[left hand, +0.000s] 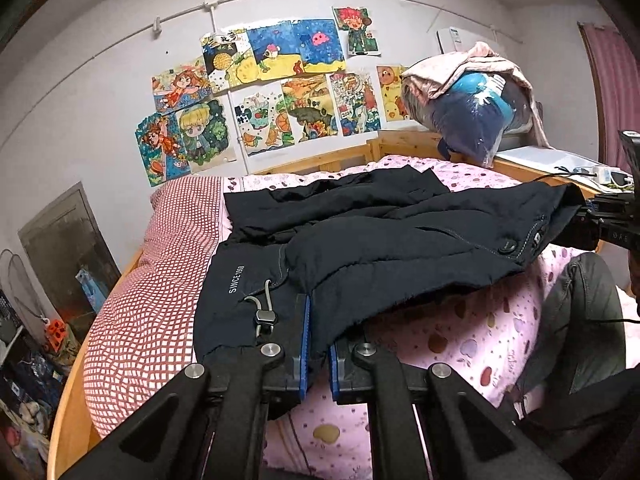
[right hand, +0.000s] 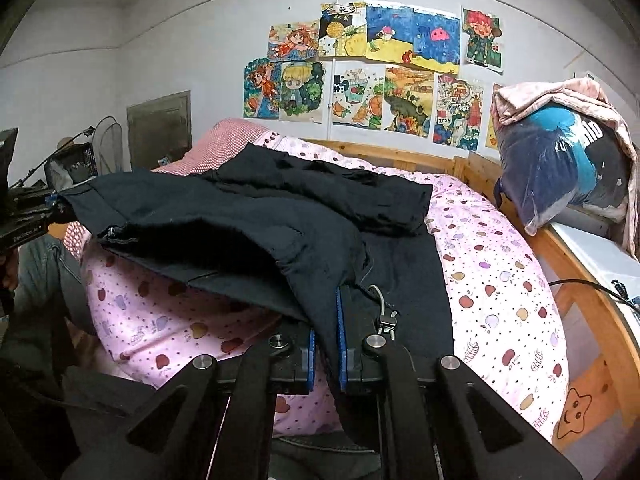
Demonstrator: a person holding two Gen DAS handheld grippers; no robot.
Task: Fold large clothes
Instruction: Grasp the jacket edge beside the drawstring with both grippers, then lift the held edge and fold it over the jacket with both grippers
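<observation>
Left wrist view. The left gripper, with its two blue-padded fingers, is clamped on the near hem of one large dark navy padded jacket. The jacket lies ahead of the fingers on the pink apple-print quilt of a wooden-framed bed. A grey drawcord with one toggle hangs just left of the fingers. Far to the right, the right gripper holds the opposite edge raised off the quilt. Judged from this pose, two grips on one edge keep the cloth taut so that it can be carried over as a fold. One red-checked pillow lies to the left.

Right wrist view. The right gripper is likewise closed on the jacket hem, the fabric passing between its blue pads. The garment spreads ahead and to the left, lifted clear of the quilt there, where the left gripper pinches it. One plastic-wrapped bundle sits beyond on the right.
</observation>
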